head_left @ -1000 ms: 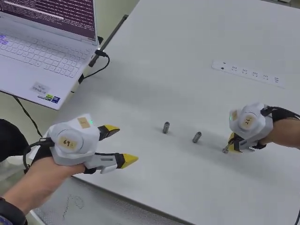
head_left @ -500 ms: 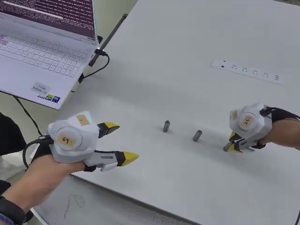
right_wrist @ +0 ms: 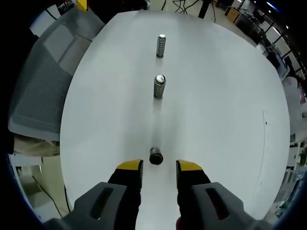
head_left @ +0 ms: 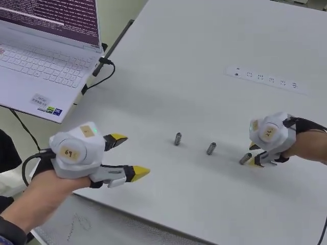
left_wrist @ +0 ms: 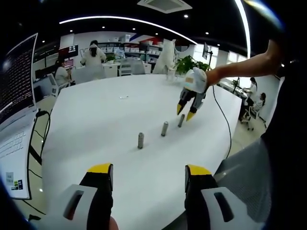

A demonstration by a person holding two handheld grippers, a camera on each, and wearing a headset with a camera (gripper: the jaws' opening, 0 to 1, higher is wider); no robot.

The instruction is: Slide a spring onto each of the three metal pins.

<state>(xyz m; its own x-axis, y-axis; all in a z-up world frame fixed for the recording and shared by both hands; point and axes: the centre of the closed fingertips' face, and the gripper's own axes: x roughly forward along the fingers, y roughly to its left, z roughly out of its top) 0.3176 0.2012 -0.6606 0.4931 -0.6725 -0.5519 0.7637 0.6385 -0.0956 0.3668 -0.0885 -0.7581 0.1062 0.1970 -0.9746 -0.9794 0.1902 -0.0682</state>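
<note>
Bright, even light from overhead falls on the broad white matte tabletop (head_left: 204, 46), without hard glare. In the left gripper view, curved ceiling light strips (left_wrist: 120, 18) burn out to pure white. The three small coiled metal springs (head_left: 211, 148) cast only faint, soft shadows. Both gripper views bend strongly toward their edges, while the head view is sharp.
</note>
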